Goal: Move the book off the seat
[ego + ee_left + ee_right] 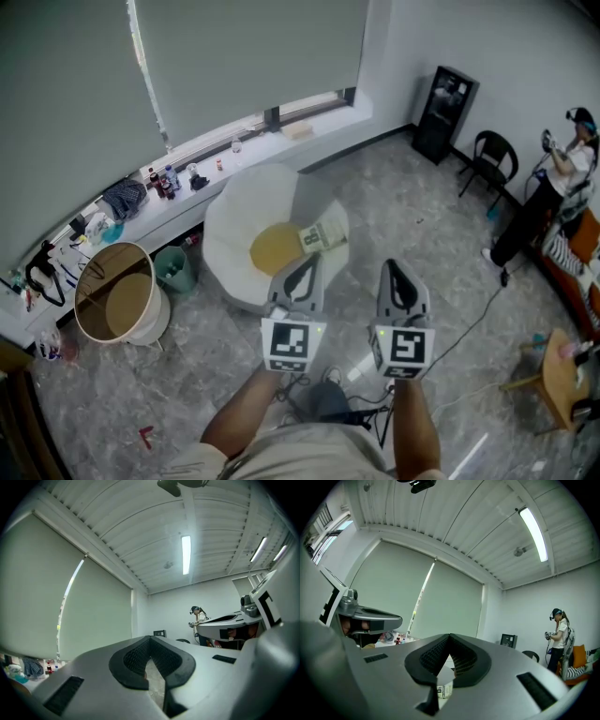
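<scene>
Currently, the small book with a pale printed cover is lying on the white rounded upholstered seat, at the 3 o'clock side of a round yellow cushion that is also lying there. The book is sitting by the seat's right rim, a little tilted.

The left gripper is hovering near the front edge of the seat, with the book at about 1 o'clock from its tips and apart from them. The right gripper is hanging beside it over the grey marbled floor, with the book at about 10 o'clock.

In the left gripper view the fingers are clenching together on nothing. In the right gripper view the fingers are also clenching with nothing between them, and a strip of the book's print is showing through the gap under them.
</scene>
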`<state>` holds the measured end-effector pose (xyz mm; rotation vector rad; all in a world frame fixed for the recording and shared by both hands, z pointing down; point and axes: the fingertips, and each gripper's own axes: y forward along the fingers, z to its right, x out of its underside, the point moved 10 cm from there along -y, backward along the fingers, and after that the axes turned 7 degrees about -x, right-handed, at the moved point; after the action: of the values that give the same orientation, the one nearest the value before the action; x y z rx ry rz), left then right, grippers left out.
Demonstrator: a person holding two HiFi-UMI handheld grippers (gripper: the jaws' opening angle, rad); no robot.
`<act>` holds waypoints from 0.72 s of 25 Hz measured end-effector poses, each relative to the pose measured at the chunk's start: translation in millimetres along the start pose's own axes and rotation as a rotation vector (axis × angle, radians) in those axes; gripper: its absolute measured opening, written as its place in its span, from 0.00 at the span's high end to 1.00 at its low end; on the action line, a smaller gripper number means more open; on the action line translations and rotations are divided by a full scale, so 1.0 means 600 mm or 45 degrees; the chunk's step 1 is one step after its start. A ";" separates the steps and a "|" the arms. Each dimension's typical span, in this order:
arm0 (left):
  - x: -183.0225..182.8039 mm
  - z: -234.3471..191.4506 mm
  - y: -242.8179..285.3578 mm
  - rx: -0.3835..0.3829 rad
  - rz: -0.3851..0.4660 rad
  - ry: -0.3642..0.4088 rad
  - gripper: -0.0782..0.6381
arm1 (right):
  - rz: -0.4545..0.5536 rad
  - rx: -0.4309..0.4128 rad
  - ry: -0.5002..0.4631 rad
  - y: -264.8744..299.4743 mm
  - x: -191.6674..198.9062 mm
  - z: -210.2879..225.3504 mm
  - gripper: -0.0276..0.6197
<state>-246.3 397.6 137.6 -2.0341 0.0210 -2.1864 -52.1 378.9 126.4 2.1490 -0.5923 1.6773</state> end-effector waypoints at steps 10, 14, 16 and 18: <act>0.018 0.038 0.204 -0.029 -0.049 0.022 0.89 | -0.024 -0.026 0.070 0.147 0.033 0.160 0.95; 0.025 0.060 0.282 -0.050 -0.060 0.018 0.89 | 0.031 -0.031 0.092 0.195 0.045 0.227 0.95; 0.029 0.065 0.314 -0.068 -0.070 0.021 0.89 | 0.037 -0.042 0.106 0.221 0.055 0.254 0.95; 0.035 0.071 0.342 -0.088 -0.080 0.025 0.89 | 0.017 -0.058 0.120 0.243 0.068 0.278 0.95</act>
<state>-184.1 196.4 138.1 -2.0767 0.0357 -2.2737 17.8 164.7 128.9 2.0269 -0.6132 1.7442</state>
